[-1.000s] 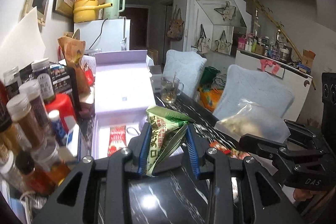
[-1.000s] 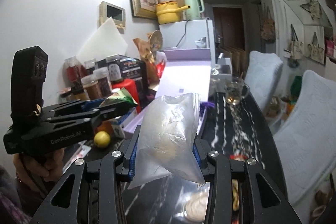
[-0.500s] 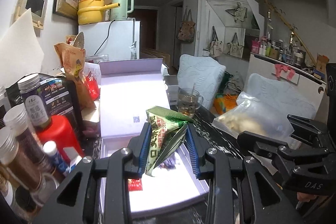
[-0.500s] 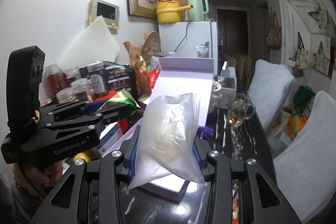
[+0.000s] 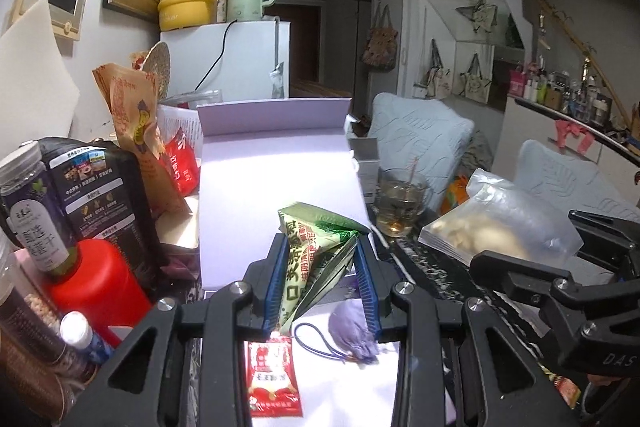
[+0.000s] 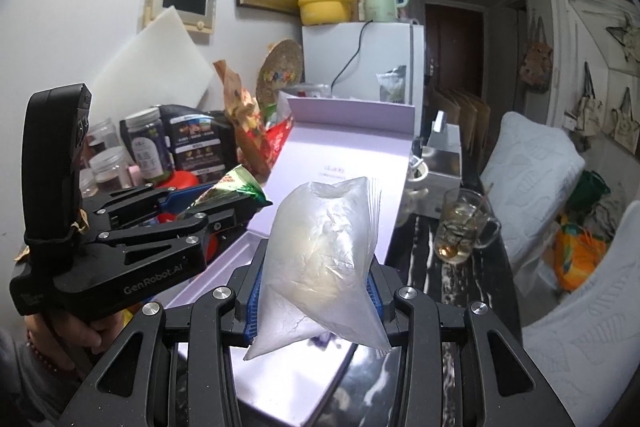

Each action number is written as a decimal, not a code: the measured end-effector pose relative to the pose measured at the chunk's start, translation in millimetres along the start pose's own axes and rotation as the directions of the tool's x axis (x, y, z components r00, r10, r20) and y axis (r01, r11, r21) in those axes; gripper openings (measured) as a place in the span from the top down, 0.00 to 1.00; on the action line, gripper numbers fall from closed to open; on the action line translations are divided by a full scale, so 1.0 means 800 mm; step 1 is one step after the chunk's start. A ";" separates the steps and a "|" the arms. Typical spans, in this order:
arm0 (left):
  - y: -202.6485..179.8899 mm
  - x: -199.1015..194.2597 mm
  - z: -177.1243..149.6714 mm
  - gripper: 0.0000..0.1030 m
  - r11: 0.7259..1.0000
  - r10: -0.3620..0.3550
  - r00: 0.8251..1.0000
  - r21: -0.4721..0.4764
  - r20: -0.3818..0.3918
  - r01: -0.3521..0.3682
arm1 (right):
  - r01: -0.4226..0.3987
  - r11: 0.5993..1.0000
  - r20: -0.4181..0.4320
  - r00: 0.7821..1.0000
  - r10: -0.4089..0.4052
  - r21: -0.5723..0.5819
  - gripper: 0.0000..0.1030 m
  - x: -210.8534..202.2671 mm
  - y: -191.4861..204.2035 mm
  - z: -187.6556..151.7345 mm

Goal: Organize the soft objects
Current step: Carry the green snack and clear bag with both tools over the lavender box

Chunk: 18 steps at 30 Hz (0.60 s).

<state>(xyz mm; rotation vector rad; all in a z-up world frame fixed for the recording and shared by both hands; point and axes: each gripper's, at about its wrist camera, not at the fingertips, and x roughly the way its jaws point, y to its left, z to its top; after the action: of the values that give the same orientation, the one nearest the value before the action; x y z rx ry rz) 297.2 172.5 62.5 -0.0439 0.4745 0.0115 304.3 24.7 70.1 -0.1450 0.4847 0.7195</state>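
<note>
Both clamped: left tool (image 5: 322,281) pinching crinkled green foil packet (image 5: 316,251); right tool (image 6: 316,295) squeezing limp translucent plastic bag (image 6: 324,259).

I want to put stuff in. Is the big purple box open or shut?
Open. The lilac cardboard box has its lid tipped back, and a red sachet lies inside.

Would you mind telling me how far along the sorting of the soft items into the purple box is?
Already done: a red sachet and a purple drawstring pouch lie inside the open purple box. In hand: the left gripper is shut on a green snack packet, and the right gripper is shut on a clear plastic bag, both above the box. Left: setting these two down inside it.
</note>
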 end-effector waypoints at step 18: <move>0.030 0.112 -0.034 0.68 0.991 0.133 0.971 0.042 -0.199 -0.127 | -0.037 0.999 -0.155 0.987 0.043 0.038 0.61 0.098 -0.016 -0.006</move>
<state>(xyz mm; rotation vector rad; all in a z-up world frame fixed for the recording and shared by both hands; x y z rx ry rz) 363.9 195.7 -3.9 0.0149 0.6801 0.1296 361.4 60.3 28.2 -0.1596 0.6507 0.7417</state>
